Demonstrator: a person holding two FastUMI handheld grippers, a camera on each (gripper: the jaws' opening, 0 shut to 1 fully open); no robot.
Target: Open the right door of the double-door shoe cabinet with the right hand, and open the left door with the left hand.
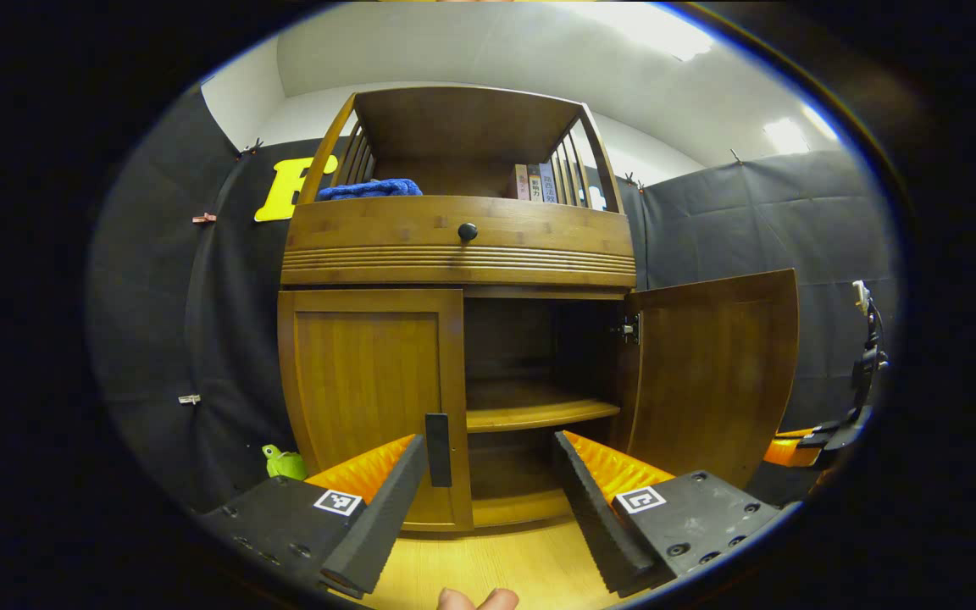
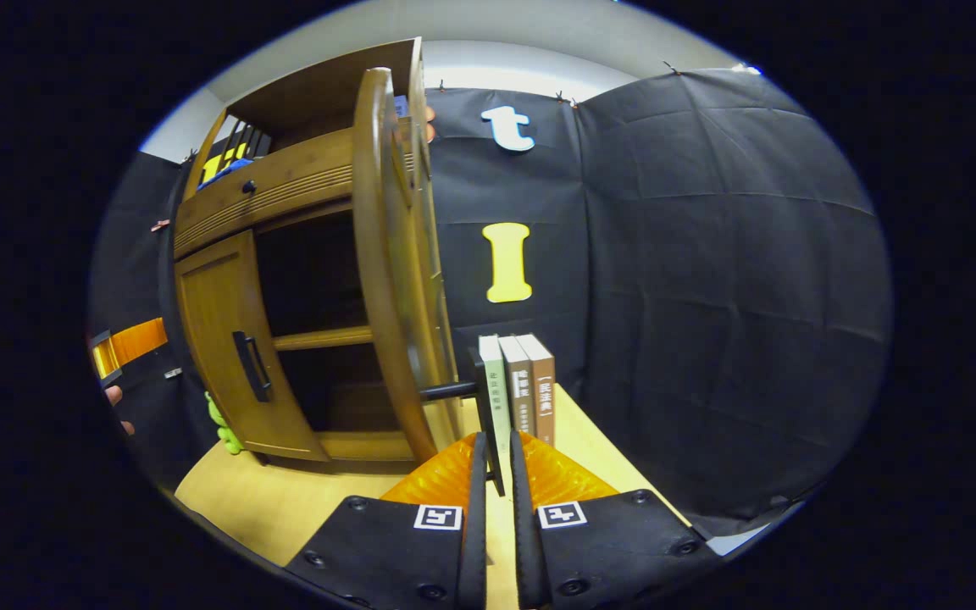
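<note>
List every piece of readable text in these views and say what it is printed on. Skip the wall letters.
"(民法典)": on the spine of the brown upright book, as far as it reads.
Pale upright book and grey-brown upright book beside it: printed spines, too small to read.
Row of books on the brown wooden cabinet's top shelf: blurred, unreadable.
Square black-and-white markers: patterns, no words.

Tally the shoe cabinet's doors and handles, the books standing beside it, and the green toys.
Doors: 2 (left door, right door)
Handles: 2 (left door handle, right door handle)
Books beside it: 3
Green toys: 1
Total: 8
</note>
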